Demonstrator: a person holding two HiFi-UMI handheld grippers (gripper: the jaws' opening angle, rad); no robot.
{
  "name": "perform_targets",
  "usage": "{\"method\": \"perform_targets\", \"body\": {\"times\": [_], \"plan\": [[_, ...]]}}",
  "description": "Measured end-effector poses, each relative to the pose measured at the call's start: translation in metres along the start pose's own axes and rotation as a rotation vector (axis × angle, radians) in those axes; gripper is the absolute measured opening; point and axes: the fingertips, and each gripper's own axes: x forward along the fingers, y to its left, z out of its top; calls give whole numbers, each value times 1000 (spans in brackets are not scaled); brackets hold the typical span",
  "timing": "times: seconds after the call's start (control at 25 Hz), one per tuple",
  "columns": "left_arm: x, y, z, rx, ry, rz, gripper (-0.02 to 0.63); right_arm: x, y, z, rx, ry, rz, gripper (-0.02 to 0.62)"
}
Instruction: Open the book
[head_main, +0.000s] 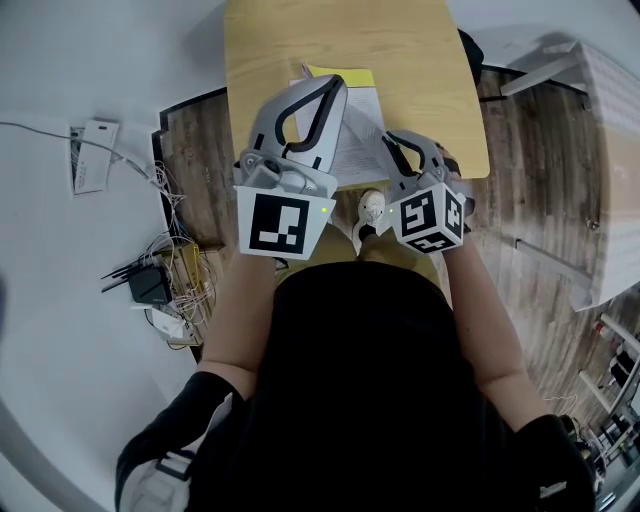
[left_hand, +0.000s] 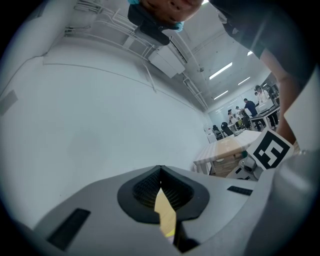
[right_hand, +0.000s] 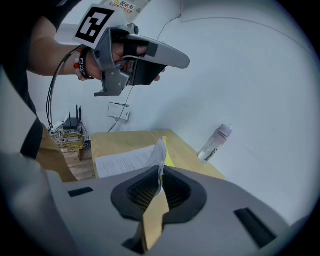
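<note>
The book (head_main: 357, 150) lies open on the yellow wooden table (head_main: 300, 40), white printed pages up and its yellow cover (head_main: 345, 76) showing at the far edge. My right gripper (right_hand: 160, 172) is shut on a white page (right_hand: 159, 150), which stands up from the book (right_hand: 125, 160) and runs into the jaws. In the head view that gripper (head_main: 392, 142) sits over the book's right side. My left gripper (head_main: 333, 90) hovers above the book, jaws together and holding nothing. The left gripper view points level at a white wall, with the left gripper (left_hand: 160, 172) shut.
A clear bottle (right_hand: 216, 142) stands against the wall beyond the table. A router and tangled cables (head_main: 150, 285) lie on the floor at the left, with a white box (head_main: 92, 155) farther back. A pale striped table (head_main: 610, 160) stands at the right.
</note>
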Motion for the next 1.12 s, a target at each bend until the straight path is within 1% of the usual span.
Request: {"method": "perform_targets", "body": {"times": [0.28,0.6,0.72,0.96,1.12], "plan": [[26,-18,6,13,5,4,5,-13,-31,-31,18,12,-10,43],[47,-45,-3,8,38,-5,4,-24,-53,-77,51,72,-8,44],[48,-52,-5,10,43,-13,5,-24,-54,-94,71,106,-4,44],[49,-58,-18,-25,65,-13,5,-22,-56,-121,102,163,4,46],[48,-61,-23,-56,73,-17,5,-17,-55,-146,152,250,12,49]]}}
